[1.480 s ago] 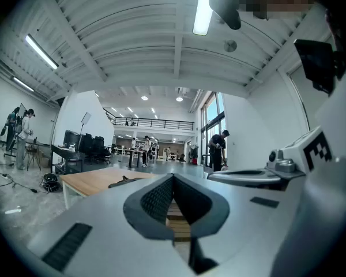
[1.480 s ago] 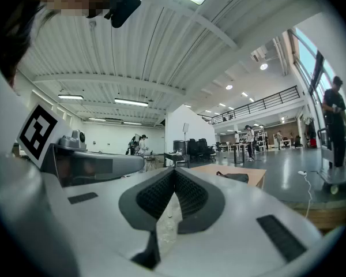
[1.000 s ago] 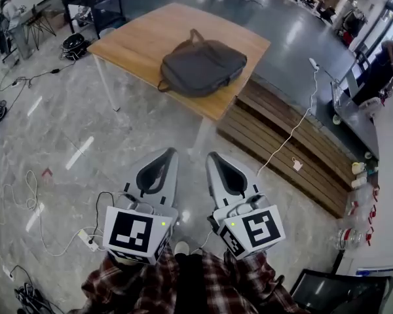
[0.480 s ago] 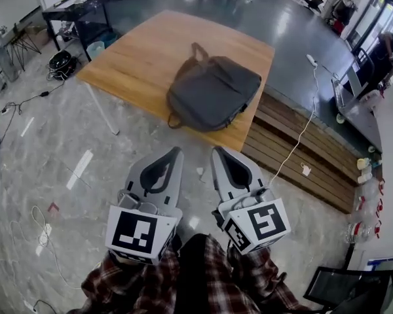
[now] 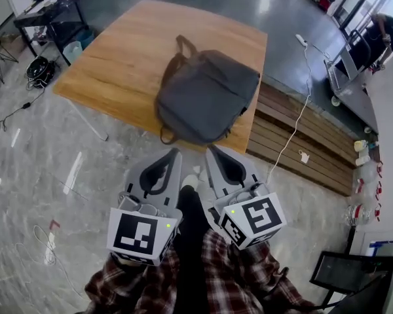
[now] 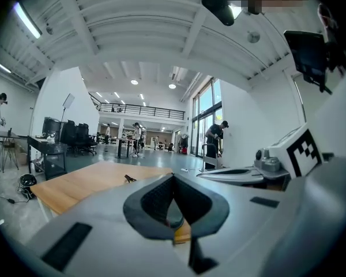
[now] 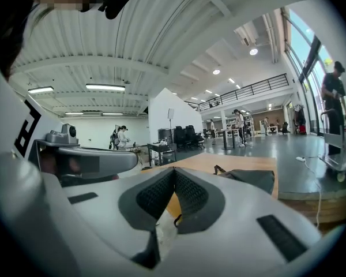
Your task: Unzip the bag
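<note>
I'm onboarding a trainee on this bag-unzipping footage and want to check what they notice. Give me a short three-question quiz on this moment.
1. True or false: the dark grey fabric bag lies on the light wooden table.
2. Multiple choice: the left gripper and right gripper are A) both shut and empty, B) both clamped on the bag, C) one open, one shut.
3. Fill in: the bag rests by the table edge ___ the person (nearest/farthest from).

Key: 1 true; 2 A; 3 nearest.
</note>
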Tool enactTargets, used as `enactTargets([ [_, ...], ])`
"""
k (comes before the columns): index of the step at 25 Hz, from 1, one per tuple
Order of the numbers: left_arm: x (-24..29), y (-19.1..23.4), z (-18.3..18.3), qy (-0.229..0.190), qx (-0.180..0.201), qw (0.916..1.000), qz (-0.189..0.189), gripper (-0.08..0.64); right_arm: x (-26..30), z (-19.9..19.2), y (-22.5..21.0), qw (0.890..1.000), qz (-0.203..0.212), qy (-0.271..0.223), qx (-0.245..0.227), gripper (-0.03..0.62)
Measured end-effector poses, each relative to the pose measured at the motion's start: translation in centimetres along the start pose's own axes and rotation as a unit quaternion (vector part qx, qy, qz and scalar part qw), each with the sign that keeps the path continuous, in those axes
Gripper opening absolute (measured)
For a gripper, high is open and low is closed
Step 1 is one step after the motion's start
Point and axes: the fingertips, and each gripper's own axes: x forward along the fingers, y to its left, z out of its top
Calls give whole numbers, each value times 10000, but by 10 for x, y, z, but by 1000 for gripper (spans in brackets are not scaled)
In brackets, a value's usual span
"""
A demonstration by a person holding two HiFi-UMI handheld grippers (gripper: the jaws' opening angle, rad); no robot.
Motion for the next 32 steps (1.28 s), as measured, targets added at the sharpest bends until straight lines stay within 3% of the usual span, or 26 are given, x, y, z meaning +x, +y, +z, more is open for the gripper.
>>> enactTargets([
  [14, 239, 60, 45, 299, 301, 9973, -593, 9, 153, 53, -198, 9977, -560, -178, 332, 11],
  [23, 326, 41, 21, 895, 469, 9858, -1344, 9, 177, 50, -277, 9938, -1002, -15, 488, 11],
  [28, 359, 17, 12, 1129, 650, 9710, -2003, 9, 165, 50, -309, 9871, -1506, 42, 533, 11],
  [30, 367, 5, -2, 1401, 804, 9588, -2336, 9, 155, 45, -319, 9837, -1730, 194, 461, 11],
  [32, 370, -7, -27, 1802, 1047, 9407, -2678, 9, 141, 32, -327, 9778, -2004, 439, 434, 11],
])
